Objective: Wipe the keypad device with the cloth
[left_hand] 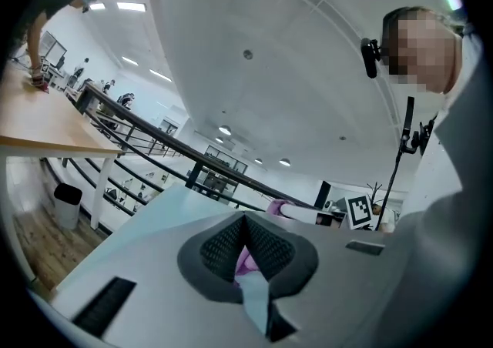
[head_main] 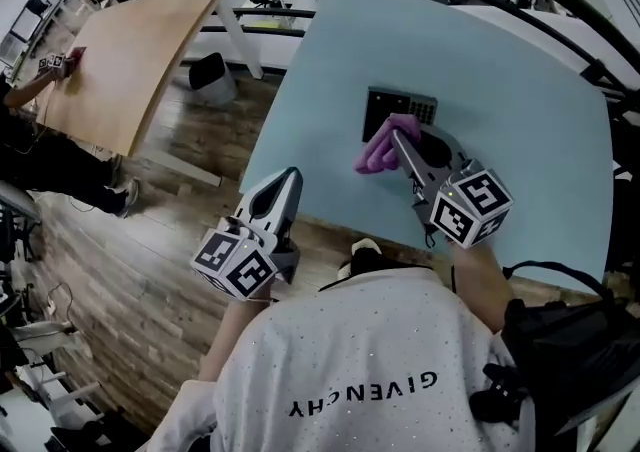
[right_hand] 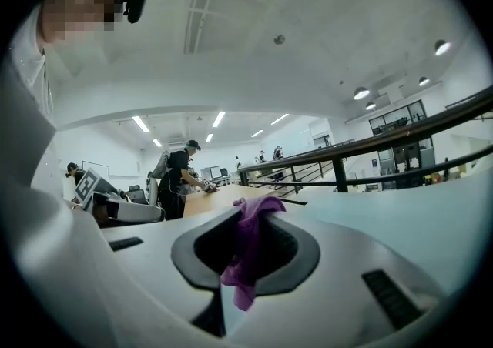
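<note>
Left gripper point(head_main: 283, 185) hangs off the table point(head_main: 520, 120) edge, jaws together, empty; right gripper point(head_main: 397, 138) pinches the purple cloth point(head_main: 378, 152) on the keypad device point(head_main: 385, 105); wiping looks underway, not finished.

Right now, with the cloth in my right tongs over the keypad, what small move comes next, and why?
Probably ease the right tongs down and sweep the cloth away from you across the keypad. The tongs are shut on the cloth, which hangs at the keypad's near edge; most of its face beyond lies uncovered. Contact can't be judged.
</note>
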{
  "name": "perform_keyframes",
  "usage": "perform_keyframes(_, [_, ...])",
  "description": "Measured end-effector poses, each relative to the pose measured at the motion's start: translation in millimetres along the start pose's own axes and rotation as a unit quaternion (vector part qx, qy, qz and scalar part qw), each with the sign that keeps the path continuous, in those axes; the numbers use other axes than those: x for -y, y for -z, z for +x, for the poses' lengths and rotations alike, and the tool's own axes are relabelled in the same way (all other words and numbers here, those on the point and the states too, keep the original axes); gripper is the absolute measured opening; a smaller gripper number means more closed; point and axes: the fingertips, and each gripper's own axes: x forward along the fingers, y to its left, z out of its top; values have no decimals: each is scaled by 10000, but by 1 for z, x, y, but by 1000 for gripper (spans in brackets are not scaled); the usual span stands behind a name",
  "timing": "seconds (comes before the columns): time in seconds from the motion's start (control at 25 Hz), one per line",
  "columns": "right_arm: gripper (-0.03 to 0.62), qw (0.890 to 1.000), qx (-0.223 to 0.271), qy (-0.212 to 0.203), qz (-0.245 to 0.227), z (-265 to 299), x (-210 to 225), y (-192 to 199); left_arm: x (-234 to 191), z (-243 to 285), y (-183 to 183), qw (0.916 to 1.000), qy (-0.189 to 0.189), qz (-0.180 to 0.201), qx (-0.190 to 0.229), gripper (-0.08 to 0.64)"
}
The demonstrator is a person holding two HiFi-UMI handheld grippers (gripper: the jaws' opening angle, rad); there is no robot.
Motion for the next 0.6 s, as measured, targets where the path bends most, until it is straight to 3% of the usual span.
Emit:
perform_keyframes(0.28, [40,9993,-258,254,49,48,43,26,-35,47,20,9979,-316,-40,-561,2])
perform_keyframes(0.48, [40,9981,-524,317,56,74,67,50,-39,80,30,9977,-18,-277,-616,2])
perform_keyframes(0.6, [40,9974,-622,340,116,97,86,65,-48,102,33,9975,38,-229,-670,2])
